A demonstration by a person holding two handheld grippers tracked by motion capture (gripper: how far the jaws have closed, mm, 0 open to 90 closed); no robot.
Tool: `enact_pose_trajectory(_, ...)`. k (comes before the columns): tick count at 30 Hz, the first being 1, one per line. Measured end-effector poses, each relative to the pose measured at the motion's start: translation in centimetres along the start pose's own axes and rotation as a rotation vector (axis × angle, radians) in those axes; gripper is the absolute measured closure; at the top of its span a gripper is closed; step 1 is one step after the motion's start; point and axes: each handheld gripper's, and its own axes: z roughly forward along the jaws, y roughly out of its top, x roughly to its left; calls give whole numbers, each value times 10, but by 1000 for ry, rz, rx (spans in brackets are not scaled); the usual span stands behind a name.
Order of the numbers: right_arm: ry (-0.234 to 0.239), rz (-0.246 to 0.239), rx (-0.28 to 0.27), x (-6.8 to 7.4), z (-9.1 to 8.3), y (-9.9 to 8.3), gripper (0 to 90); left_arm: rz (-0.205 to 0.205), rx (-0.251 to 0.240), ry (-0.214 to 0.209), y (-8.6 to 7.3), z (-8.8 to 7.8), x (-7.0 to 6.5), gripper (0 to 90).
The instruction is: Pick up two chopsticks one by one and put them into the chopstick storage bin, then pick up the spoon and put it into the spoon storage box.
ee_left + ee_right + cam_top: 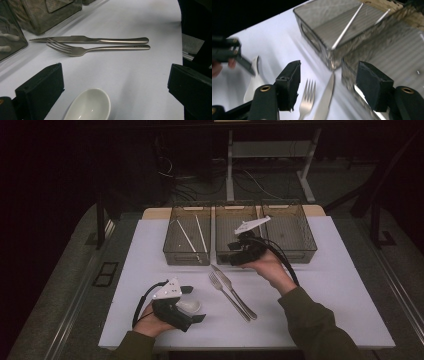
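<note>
White and shiny, a spoon (88, 106) lies on the table (325, 285), closest to the left gripper's camera. Its round bowl sits between the two black jaws of the left gripper (192, 303), and the jaws stand wide apart, not pressing it. In the right gripper view the spoon's long line runs away from that gripper, up toward the left gripper.

Next come a fork (227, 295) and a knife (235, 292), lying side by side and almost touching. In the high view both run on a slant. Their handles point toward the person and to the right. The fork's prongs and the knife's tip point up and to the left, toward the baskets.

Over the knife's tip, in front of the middle basket (237, 227), a hand holds the right gripper (232, 255). Its jaws are spread with nothing between them.

Three mesh baskets stand in a row at the far side. Inside the left basket (187, 232) lie two thin white sticks (192, 234), leaning on a slant.
</note>
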Motion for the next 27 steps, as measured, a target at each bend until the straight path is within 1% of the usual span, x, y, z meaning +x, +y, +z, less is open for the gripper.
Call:
enact_pose_trajectory(1,2,-8,-6,-1,-4,-5,354,0,0,1,0,0,0,0)
enact_pose_trajectory(6,-15,-2,-42,-6,-26,-30,339,-1,6,3,0,0,0,0)
enact_pose_trajectory(9,-7,12,-50,-9,-38,-46,323,1,9,7,0,0,0,0)
enact_pose_trajectory(12,-16,27,-61,-13,-50,-62,309,-1,8,12,0,-1,0,0)
enact_pose_trajectory(15,-24,30,-77,-17,-60,-80,304,-1,6,15,0,-1,0,0)
enact_pose_trajectory(16,-29,33,-82,-18,-64,-86,301,-2,7,16,0,-1,0,0)
enact_pose_trajectory(19,-62,44,-94,-20,-75,-102,292,-1,9,20,0,-1,0,0)
enact_pose_trajectory(24,-91,49,-109,-23,-95,-122,269,4,14,29,0,-3,0,0)
enact_pose_trajectory(27,-106,62,-134,-25,-105,-133,262,-1,11,37,-1,-4,0,0)
